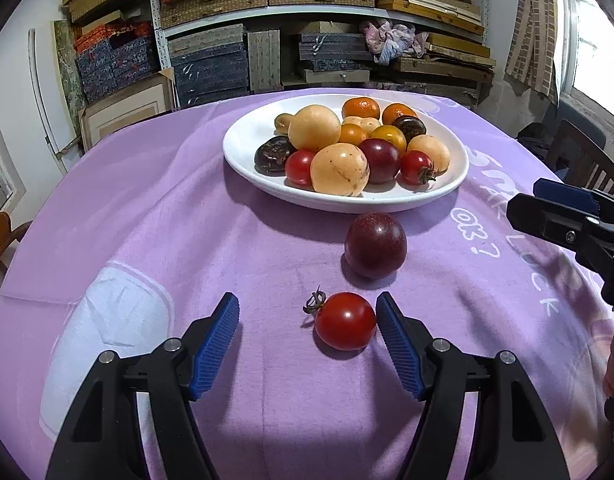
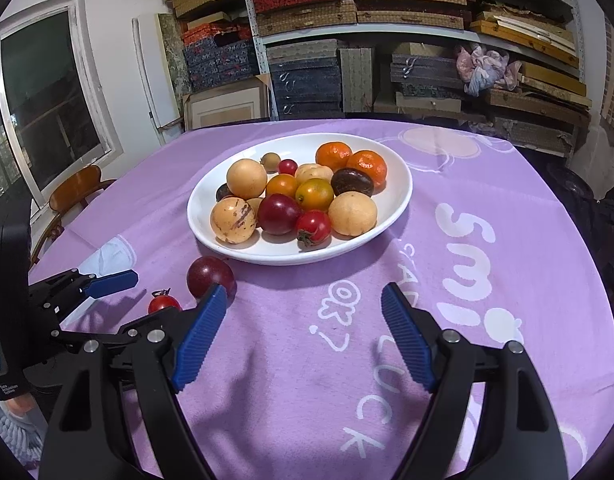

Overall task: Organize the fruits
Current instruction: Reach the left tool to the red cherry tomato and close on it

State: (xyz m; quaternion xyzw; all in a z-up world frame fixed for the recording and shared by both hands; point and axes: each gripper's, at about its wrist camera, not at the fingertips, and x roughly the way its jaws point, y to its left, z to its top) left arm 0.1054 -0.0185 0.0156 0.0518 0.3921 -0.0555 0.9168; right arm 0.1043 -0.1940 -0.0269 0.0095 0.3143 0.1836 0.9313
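**Small red tomato sits between the spread left jaws**

The small red tomato [image 1: 345, 321] lies on the purple tablecloth [image 1: 147, 208], between the fingers of the left gripper [image 1: 307, 316]. Its right side is touching or almost touching the right pad; I cannot tell which. The left pad stands clear, so the jaws are spread and pinch nothing. The curled green stalk points to about ten o'clock from the fruit.

I judge it light, smooth and a little slippery, with thin skin that would split under a hard squeeze. The sensible hold is across its widest middle, clear of the stalk, closing gently.

At one o'clock from the tomato, just beyond it, rests a dark purple plum [image 1: 375, 245], round and likely to roll if nudged. Further on at twelve o'clock stands the white plate [image 1: 243, 160], already heaped with yellow, orange, red and dark fruit. Open rim shows at the plate's left, at about nine o'clock in the pile; the near edge is crowded.

The right gripper [image 2: 305, 308] hovers over bare cloth with lettering, jaws wide apart and empty, with the plum just past its left finger.

Room to move is good to the left of the tomato, open cloth. A lift straight up before going toward the plate would clear the plum.
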